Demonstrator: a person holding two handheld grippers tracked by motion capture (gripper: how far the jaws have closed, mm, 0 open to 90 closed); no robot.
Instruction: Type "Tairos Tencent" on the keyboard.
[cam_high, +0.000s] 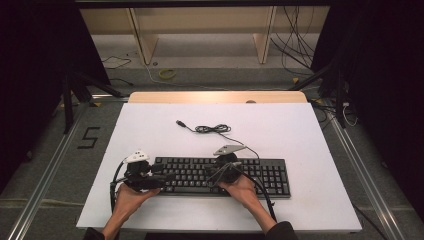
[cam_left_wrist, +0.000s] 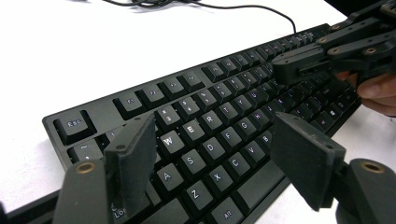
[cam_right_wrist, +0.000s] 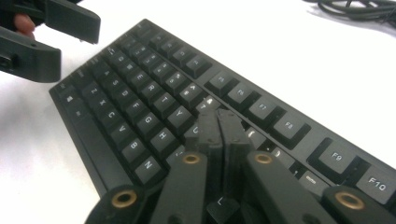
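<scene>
Black jaws of the right gripper (cam_right_wrist: 219, 126) are pressed flat together, nothing between them, tips down among the keys of the keyboard (cam_right_wrist: 154, 93) just right of Y and H. The left gripper (cam_left_wrist: 215, 154) stands with its jaws spread wide, straddling the W–S–D–C block without visible contact; whether either pad rests on a key cannot be told.

Judgement: the step in hand is key pressing with the closed right tip. To do it well, keep the jaws clenched so they act as one narrow stylus, come straight down on a single keycap, and avoid clipping a neighbour. The left should stay clear or steady the keyboard's left end, since the board looks free to slide.

Position: the keyboard (cam_high: 220, 176) lies on the near half of the white tabletop (cam_high: 300, 135), long side to the person, its cable (cam_high: 212, 129) unplugged and coiled loosely behind it.

Surroundings: grey floor, a wooden shelf frame (cam_high: 205, 30) beyond, loose wires, dark curtains either side.
</scene>
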